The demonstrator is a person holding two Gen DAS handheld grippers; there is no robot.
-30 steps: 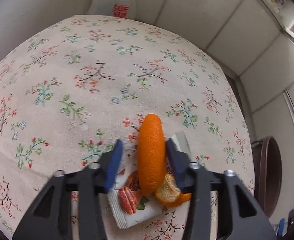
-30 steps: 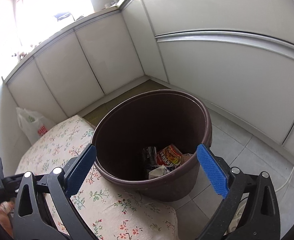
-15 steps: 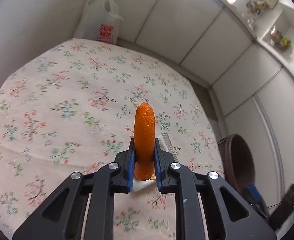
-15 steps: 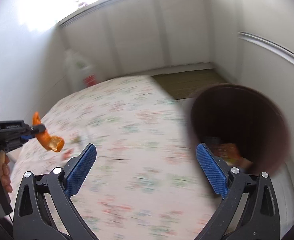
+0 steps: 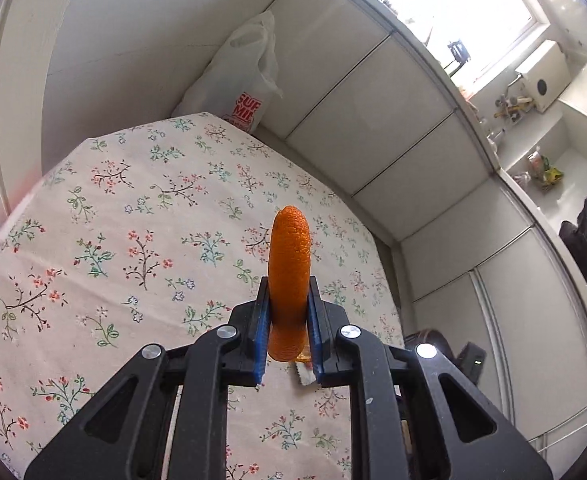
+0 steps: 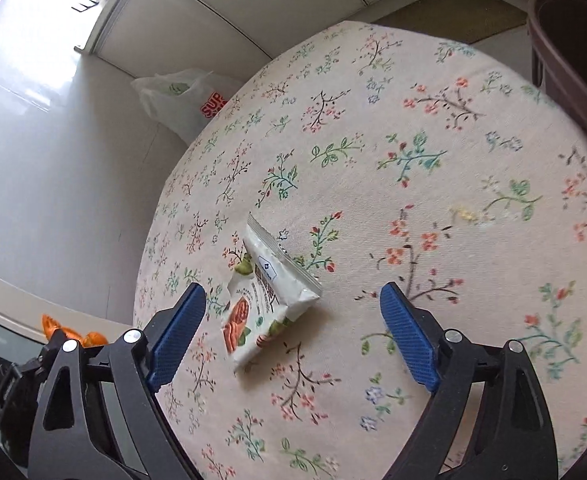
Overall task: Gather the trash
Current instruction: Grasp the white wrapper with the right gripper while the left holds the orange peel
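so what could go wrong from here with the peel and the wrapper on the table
1. The curled orange peel is pinched only at its lower part by the left gripper, so it could slip out before reaching the brown bin.
2. The flat white snack wrapper lies flush on the floral tablecloth; the right gripper, jaws just narrowing, might pinch cloth.

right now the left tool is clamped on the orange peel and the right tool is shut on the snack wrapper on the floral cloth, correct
Not quite. The right tool is open, not shut on the snack wrapper: in the right wrist view the wrapper lies on the floral cloth between its spread blue pads, untouched. The left tool is indeed clamped on the orange peel.
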